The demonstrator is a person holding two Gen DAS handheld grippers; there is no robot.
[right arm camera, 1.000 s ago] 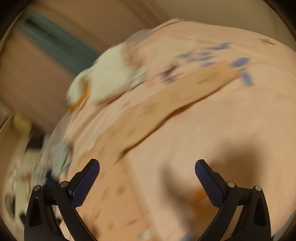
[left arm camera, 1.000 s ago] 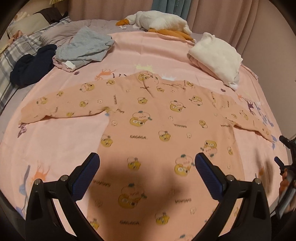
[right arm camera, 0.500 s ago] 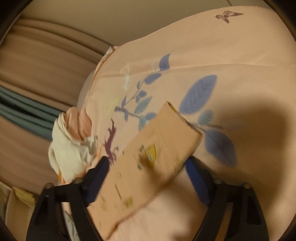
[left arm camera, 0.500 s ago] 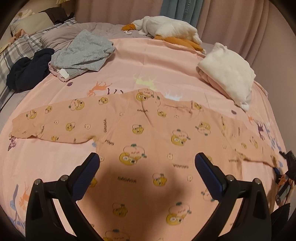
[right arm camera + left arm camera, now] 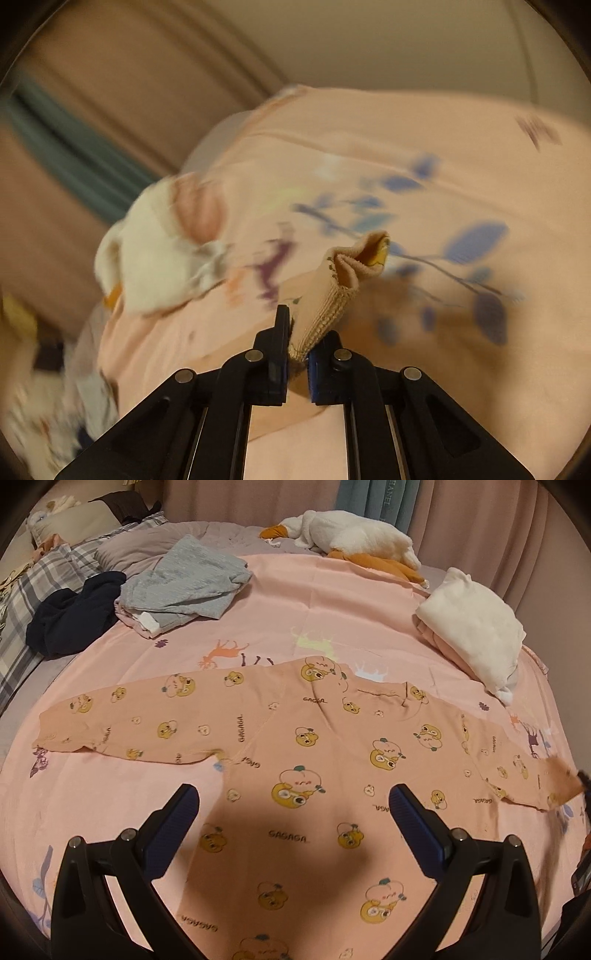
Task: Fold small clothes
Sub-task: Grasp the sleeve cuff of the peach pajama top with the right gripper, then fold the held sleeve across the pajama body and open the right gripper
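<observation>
A peach long-sleeved top (image 5: 314, 746) printed with yellow cartoon faces lies flat on the pink sheet (image 5: 332, 609), sleeves spread to both sides. My left gripper (image 5: 295, 805) hovers open over the top's lower body, nothing between its blue pads. The right sleeve's end (image 5: 561, 779) is lifted off the sheet at the far right. In the right wrist view my right gripper (image 5: 297, 332) is closing its jaws on the ribbed cuff (image 5: 332, 306), which is pinched between the pads and sticks up past them.
A grey garment heap (image 5: 184, 583) and a navy garment (image 5: 74, 616) lie at the back left by plaid bedding (image 5: 29, 590). A folded white garment (image 5: 472, 627) sits back right, a plush goose (image 5: 351, 535) behind it. Curtains close the back.
My right gripper went from open around the sleeve end to pinching its cuff and lifting it. The left gripper slid over the top, its view shifting toward the collar and sleeves.
</observation>
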